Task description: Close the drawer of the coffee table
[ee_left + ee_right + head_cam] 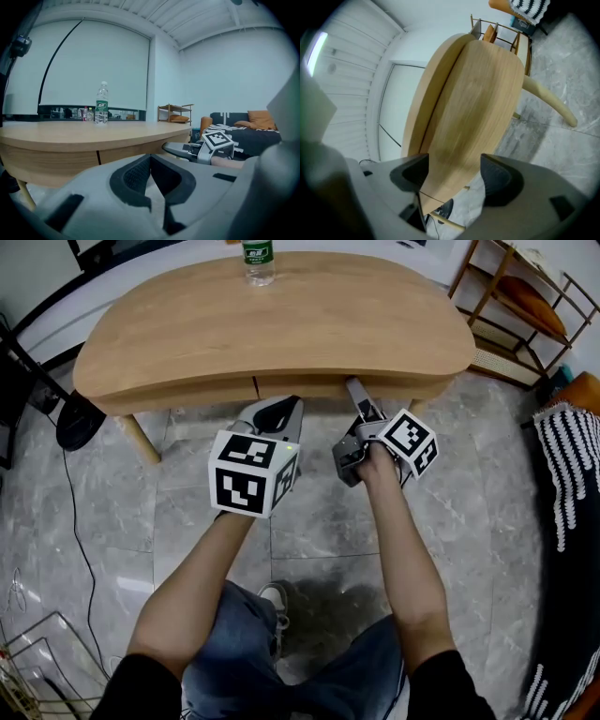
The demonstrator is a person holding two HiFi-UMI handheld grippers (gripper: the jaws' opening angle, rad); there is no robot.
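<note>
The wooden coffee table [281, 324] stands in front of me. Its drawer front [328, 388] lies flush under the top's rim, to the right of a thin seam [255, 387]. My right gripper [356, 395] is rolled on its side and points level at that front, tips right at the rim. It is open in the right gripper view [454, 176], with the table's edge [459, 117] showing between the pads and nothing pressed. My left gripper [292, 407] hovers just short of the front, near the seam. Its fingertips meet in the left gripper view [150, 159], holding nothing.
A water bottle [258, 261] stands at the table's far edge. A wooden shelf [516, 296] is at the back right, and a striped cloth [567, 465] lies on the right. A black round base [80, 420] with a cable sits left of the table leg [141, 439].
</note>
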